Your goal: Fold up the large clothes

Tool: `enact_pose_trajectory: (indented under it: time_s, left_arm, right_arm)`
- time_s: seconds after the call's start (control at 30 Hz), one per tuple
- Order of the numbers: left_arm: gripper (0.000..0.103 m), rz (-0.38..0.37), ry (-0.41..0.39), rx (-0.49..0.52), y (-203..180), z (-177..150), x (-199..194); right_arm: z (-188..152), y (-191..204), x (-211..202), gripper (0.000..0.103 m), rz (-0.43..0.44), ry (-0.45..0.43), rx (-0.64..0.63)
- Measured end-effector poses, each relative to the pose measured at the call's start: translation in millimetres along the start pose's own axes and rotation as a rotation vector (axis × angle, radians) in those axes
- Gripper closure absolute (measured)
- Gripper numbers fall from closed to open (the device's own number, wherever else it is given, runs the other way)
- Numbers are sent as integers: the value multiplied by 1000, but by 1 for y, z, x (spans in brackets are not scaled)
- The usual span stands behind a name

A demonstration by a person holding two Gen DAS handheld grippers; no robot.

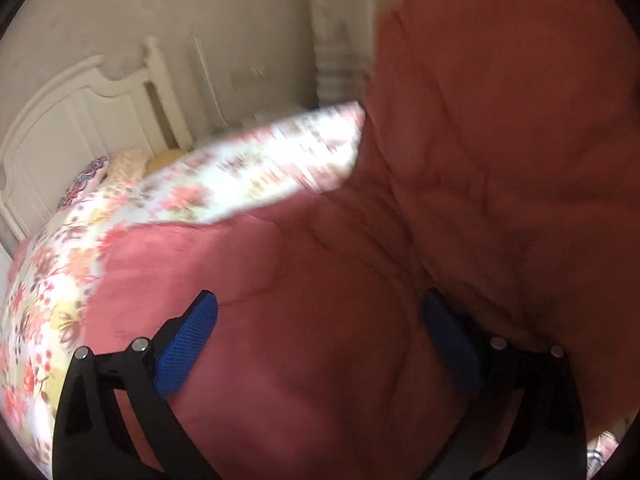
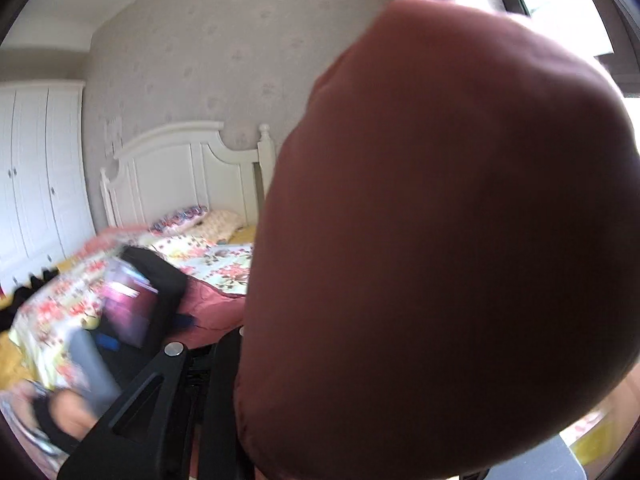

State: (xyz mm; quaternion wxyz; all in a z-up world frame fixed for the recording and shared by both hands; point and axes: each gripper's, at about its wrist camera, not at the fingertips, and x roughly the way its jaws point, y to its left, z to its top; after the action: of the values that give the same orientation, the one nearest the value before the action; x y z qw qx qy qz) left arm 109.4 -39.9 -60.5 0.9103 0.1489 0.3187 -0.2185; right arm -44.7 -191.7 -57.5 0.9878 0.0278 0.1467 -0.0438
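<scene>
A large pink quilted garment (image 1: 440,200) fills the left wrist view, part lying on the bed and part lifted up at the right. My left gripper (image 1: 320,332) is open above it, its blue pads (image 1: 188,344) wide apart with the pink cloth between and beneath them. In the right wrist view the same pink garment (image 2: 440,220) bulges right in front of the camera and hides the fingertips of my right gripper (image 2: 256,364). It seems clamped on the cloth's edge.
A floral bedspread (image 1: 52,280) covers the bed, with pillows (image 2: 192,216) by the white headboard (image 2: 184,168). A white wardrobe (image 2: 36,176) stands at the left. The left gripper's body and the person's hand (image 2: 120,320) show blurred low left in the right wrist view.
</scene>
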Motion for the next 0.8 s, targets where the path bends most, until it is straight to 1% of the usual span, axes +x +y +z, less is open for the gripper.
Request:
enact_pose_trajectory:
  time_s: [0.03,0.1,0.13,0.17,0.2,0.23,0.3,0.33,0.4,0.53,0.6,0.63,0.67,0.7,0.73,0.77,0.8]
  left_arm:
    - [2,18,-27,-25,13,-1,-10]
    - [2,119,-67,-100,53,-7,-23]
    - [2,181,-60,-134,73,-12,-21]
    - [2,214,-41,-161,86,-16,-17]
    - [2,225,5,-205,104,-24,-7]
    - [3,191,52,-251,118,-33,5]
    - [4,92,91,-315,132,-46,20]
    - [5,18,92,-349,136,-52,27]
    - [7,-74,81,-382,144,-55,31]
    - [8,-170,66,-421,152,-62,30]
    - [9,-225,45,-469,158,-70,25]
    - [12,-239,36,-494,162,-72,25]
    - [12,-234,50,-525,164,-75,32]
    - [12,-256,67,-543,169,-77,34]
    - [13,-284,77,-559,173,-80,36]
    - [14,-294,76,-560,175,-82,34]
    - [12,-284,85,-546,176,-83,31]
  right_arm:
    - [1,6,2,69,-17,8,-22]
    - [1,22,8,69,-56,24,-72]
    - [1,30,10,69,-76,32,-99]
    - [1,41,14,69,-99,42,-137]
    - [0,55,17,68,-120,47,-184]
    - [1,68,21,68,-134,48,-225]
    - [-5,99,28,68,-160,49,-340]
    - [-9,118,33,68,-173,49,-401]
    - [-18,146,47,68,-186,59,-489]
    - [-49,201,75,67,-178,96,-637]
    - [-68,222,86,67,-180,107,-711]
    - [-79,231,92,66,-182,113,-750]
    - [-96,243,99,65,-206,109,-824]
    - [-106,249,103,64,-235,100,-879]
    - [-116,253,107,60,-242,102,-927]
    - [-121,253,110,60,-238,113,-936]
    - [-119,250,110,60,-224,120,-912]
